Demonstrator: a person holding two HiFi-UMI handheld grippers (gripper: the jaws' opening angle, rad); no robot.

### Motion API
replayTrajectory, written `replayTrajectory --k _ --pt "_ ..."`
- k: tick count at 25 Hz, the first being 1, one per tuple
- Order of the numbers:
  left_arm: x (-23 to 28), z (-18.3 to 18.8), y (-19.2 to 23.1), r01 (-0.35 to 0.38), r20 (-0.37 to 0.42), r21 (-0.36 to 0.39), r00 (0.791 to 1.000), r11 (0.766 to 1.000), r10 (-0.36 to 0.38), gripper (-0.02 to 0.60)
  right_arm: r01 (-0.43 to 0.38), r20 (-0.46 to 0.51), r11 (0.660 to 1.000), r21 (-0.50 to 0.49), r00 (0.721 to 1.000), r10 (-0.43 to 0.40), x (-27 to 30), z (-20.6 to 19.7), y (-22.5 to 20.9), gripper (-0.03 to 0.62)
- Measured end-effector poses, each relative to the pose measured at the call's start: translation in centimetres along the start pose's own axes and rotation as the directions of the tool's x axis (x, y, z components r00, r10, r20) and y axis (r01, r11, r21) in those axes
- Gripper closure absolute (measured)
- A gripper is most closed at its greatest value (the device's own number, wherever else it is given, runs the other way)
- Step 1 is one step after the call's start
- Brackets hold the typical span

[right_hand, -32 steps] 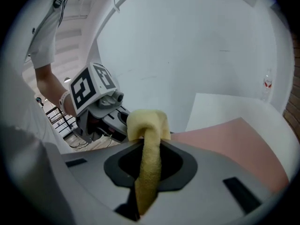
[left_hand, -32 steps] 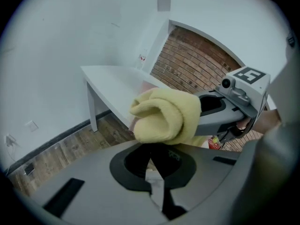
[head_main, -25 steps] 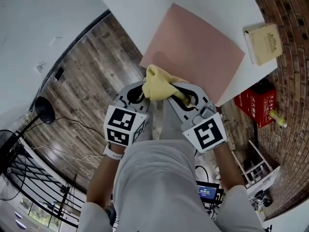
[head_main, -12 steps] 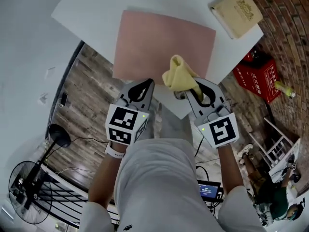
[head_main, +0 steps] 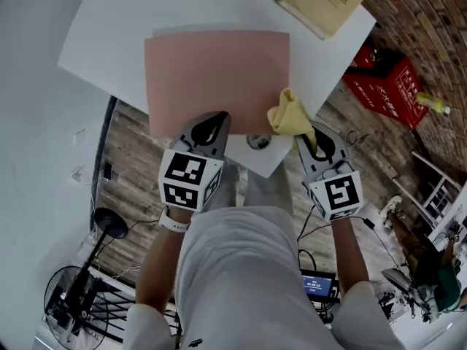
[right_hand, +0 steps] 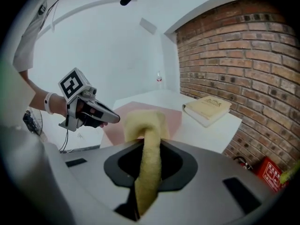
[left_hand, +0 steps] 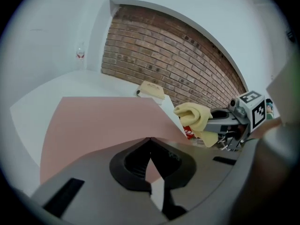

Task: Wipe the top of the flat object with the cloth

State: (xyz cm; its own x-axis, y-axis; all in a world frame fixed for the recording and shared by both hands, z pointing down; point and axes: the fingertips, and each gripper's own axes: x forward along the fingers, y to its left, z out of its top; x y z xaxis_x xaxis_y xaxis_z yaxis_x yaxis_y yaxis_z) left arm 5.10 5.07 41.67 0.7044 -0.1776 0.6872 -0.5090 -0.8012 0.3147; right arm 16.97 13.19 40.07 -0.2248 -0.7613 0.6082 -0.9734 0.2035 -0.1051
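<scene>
A flat pink sheet [head_main: 219,79] lies on the white table [head_main: 109,42]. My right gripper [head_main: 305,133] is shut on a yellow cloth [head_main: 290,115], which bunches up beyond its tips by the sheet's near right corner. In the right gripper view the cloth [right_hand: 145,125] runs between the jaws as a thick strip. My left gripper [head_main: 217,117] is shut with nothing in it, its tips over the sheet's near edge. In the left gripper view the tips [left_hand: 150,138] meet over the pink sheet [left_hand: 103,121], with the cloth [left_hand: 194,118] to the right.
A tan book [head_main: 321,2] lies at the table's far right corner, close to a brick wall [right_hand: 234,55]. A red crate [head_main: 383,86] stands on the wooden floor beside the table. A fan and cables are on the floor at the lower left.
The two grippers were together at the cloth over the floor. They have moved apart and forward to the table's near edge. The cloth stayed in the right one.
</scene>
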Motion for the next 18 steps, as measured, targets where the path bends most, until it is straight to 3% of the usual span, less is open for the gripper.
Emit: replayTrajectory --k 4,9,14,18 --pt "1.2 0.3 -0.6 0.005 -0.02 0.022 1.0 1.0 -0.004 0.563 0.064 -0.025 0.995 0.077 0.998 -0.062 -0.8 -2.6 -0.9 0.532" --pt "2.8 0.9 -0.9 0.017 -0.057 0.054 0.998 0.998 -0.014 0.563 0.08 -0.108 0.989 0.122 0.992 -0.066 -1.2 -6.4 -1.4 0.533" --pt "4.1 -0.4 -1.0 0.033 -0.139 0.068 0.99 0.997 -0.024 0.563 -0.019 -0.225 1.0 -0.004 0.974 0.018 -0.4 -8.4 0.0 0.533" --pt "4.6 -0.5 -0.8 0.042 -0.17 0.045 0.985 0.998 -0.033 0.563 -0.118 -0.259 0.986 -0.115 0.962 0.085 1.5 -8.1 0.7 0.533"
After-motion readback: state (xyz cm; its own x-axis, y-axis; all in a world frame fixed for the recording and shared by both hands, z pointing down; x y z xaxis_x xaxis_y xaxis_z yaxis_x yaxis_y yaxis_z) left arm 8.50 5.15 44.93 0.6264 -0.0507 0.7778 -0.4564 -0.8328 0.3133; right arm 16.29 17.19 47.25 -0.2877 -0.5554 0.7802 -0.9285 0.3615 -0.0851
